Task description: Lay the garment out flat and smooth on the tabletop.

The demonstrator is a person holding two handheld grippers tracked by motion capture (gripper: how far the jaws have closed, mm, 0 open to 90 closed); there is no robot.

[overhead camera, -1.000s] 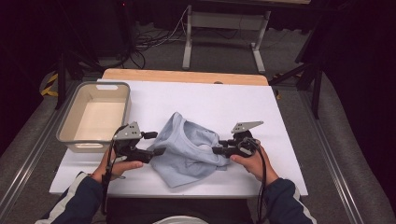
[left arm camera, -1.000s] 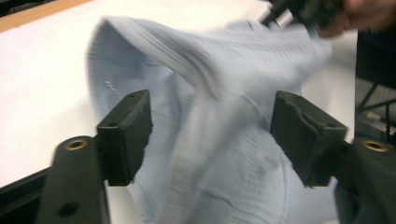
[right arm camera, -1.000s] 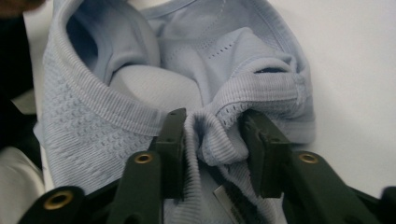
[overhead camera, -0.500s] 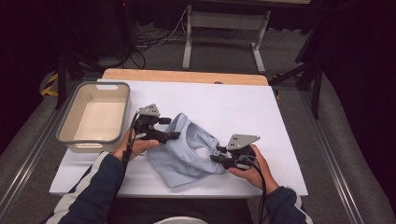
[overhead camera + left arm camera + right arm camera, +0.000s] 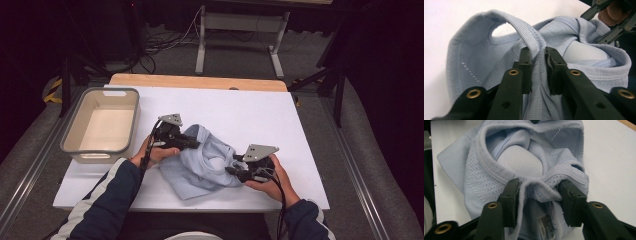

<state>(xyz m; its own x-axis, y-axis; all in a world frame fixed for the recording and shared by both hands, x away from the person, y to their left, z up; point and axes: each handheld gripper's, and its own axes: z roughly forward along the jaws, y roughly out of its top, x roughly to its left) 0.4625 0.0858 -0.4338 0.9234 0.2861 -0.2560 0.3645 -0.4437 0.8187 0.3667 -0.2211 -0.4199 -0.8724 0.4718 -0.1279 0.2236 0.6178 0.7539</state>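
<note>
On the white table top (image 5: 310,130), a crumpled pale blue knitted garment (image 5: 202,162) is seen lying near the front edge, to the right of the grey tub (image 5: 75,145), which stands apart from it at the table's left side.

The left gripper (image 5: 192,145) is held at the garment's upper left edge, on the side facing the tub. In the left gripper view, a ribbed band (image 5: 529,35) of the garment is caught between the two black jaws: the jaws have just been closing, and the band is now pinched between the pads, with the fabric drawn up from the jaws into a raised arch.

The right gripper (image 5: 232,170) is held at the garment's right edge, on the side away from the tub. In the right gripper view, a bunched fold of ribbed hem (image 5: 537,188) is seen between its jaws, with a sewn-in label (image 5: 546,222) lying just below the fold. These jaws have just been opening. The left pad is touched by the fold, but whether the right pad presses on it cannot be told, so it cannot be said for certain that the fold is gripped.

Both grippers are seen across the garment from one another, with the garment's round opening between them.
</note>
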